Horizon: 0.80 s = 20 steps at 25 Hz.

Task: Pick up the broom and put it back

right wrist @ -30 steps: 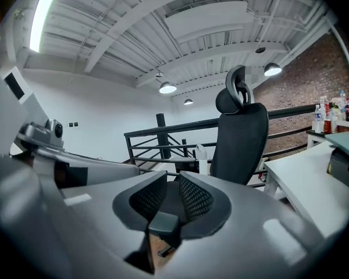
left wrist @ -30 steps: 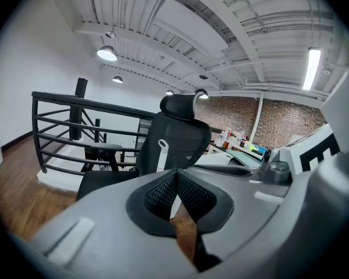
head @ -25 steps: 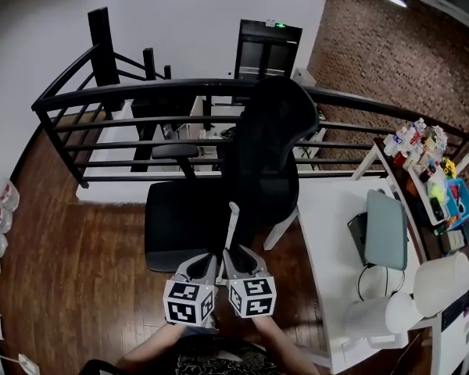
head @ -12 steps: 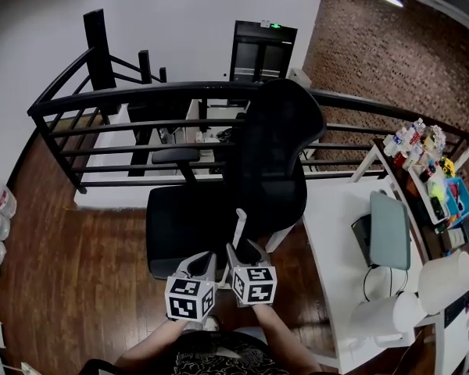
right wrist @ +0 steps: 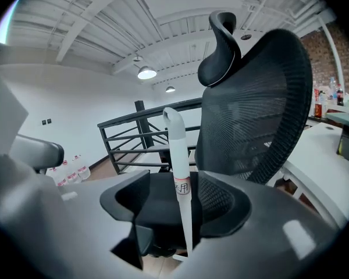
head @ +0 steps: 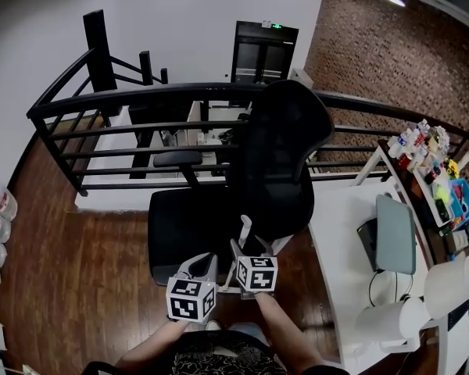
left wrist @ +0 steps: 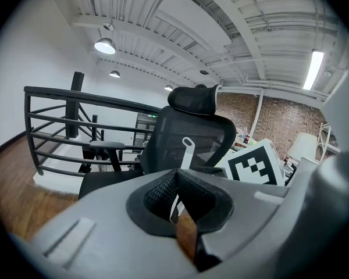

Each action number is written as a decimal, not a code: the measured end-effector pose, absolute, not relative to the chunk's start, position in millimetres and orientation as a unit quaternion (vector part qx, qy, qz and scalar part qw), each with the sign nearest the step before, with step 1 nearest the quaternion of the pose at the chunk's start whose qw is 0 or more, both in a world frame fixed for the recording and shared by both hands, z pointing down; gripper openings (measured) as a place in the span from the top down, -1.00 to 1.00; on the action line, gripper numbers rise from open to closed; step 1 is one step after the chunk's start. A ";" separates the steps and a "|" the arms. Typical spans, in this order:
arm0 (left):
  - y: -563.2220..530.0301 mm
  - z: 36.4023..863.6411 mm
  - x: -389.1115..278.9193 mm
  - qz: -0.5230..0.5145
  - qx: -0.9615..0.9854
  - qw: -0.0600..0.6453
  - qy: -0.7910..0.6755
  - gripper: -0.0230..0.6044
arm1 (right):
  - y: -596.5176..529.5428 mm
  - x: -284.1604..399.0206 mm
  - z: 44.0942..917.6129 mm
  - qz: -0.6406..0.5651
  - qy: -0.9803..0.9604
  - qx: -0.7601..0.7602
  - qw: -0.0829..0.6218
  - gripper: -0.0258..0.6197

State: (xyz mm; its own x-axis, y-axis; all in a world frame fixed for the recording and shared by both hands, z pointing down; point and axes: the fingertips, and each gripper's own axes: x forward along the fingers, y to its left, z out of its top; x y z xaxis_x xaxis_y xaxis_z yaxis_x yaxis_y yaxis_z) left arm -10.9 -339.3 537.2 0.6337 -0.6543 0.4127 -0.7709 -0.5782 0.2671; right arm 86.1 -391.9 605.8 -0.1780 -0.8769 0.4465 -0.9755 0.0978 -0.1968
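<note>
Head view: both hands reach forward side by side, the left gripper [head: 205, 262] and right gripper [head: 242, 250] tilted slightly down in front of an office chair [head: 273, 162]. The white broom handle [head: 245, 226] rises upright by the right gripper's tips.

Left gripper view: the jaws are pinched on the broom handle.

Right gripper view: the jaws have just been opening and stand wide. The labelled, loop-tipped handle stands loose between them.

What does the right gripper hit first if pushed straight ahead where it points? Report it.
The broom handle: it stands upright between the fingers of the right gripper, which have just been opening. Behind it probably comes the office chair, though depth is unclear.
</note>
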 end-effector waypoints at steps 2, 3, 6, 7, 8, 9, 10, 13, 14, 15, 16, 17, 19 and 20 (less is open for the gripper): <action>-343.6 538.7 -11.6 0.139 0.878 0.213 -0.406 0.92 | -398.8 87.2 614.2 0.235 -0.730 0.632 0.111 0.20; -345.6 539.4 -12.4 0.140 0.878 0.213 -0.406 0.92 | -402.1 87.4 618.0 0.238 -0.728 0.632 0.113 0.20; -352.7 539.3 -16.9 0.141 0.876 0.212 -0.409 0.92 | -412.4 86.4 627.8 0.246 -0.726 0.631 0.122 0.20; -355.2 538.6 -18.4 0.140 0.876 0.212 -0.410 0.92 | -415.6 86.4 630.1 0.249 -0.724 0.631 0.126 0.20; -357.5 537.7 -19.6 0.139 0.875 0.212 -0.412 0.91 | -418.3 87.3 631.8 0.250 -0.722 0.632 0.129 0.22; -359.4 536.9 -20.4 0.138 0.875 0.213 -0.413 0.92 | -420.6 88.8 632.9 0.248 -0.720 0.634 0.132 0.26; -360.9 536.4 -21.0 0.137 0.874 0.213 -0.415 0.91 | -422.7 90.6 634.1 0.246 -0.718 0.637 0.135 0.32; -363.5 537.4 -23.5 0.136 0.873 0.215 -0.417 0.92 | -427.7 94.8 639.2 0.239 -0.713 0.643 0.145 0.57; -363.9 537.6 -24.3 0.135 0.873 0.216 -0.417 0.92 | -428.6 95.8 640.0 0.236 -0.713 0.644 0.148 0.63; -364.3 537.4 -25.2 0.134 0.873 0.215 -0.418 0.92 | -429.2 96.0 640.0 0.232 -0.715 0.642 0.149 0.63; -364.4 537.1 -26.3 0.133 0.872 0.215 -0.418 0.92 | -429.5 95.5 639.6 0.229 -0.718 0.640 0.149 0.63; -364.2 537.4 -27.3 0.134 0.872 0.215 -0.419 0.91 | -429.3 94.8 639.1 0.227 -0.720 0.638 0.149 0.63; -362.8 539.2 -27.9 0.135 0.871 0.216 -0.421 0.92 | -427.0 94.1 638.6 0.223 -0.722 0.638 0.147 0.63; -361.7 540.0 -27.8 0.136 0.870 0.217 -0.420 0.92 | -425.5 93.9 638.8 0.222 -0.722 0.639 0.147 0.64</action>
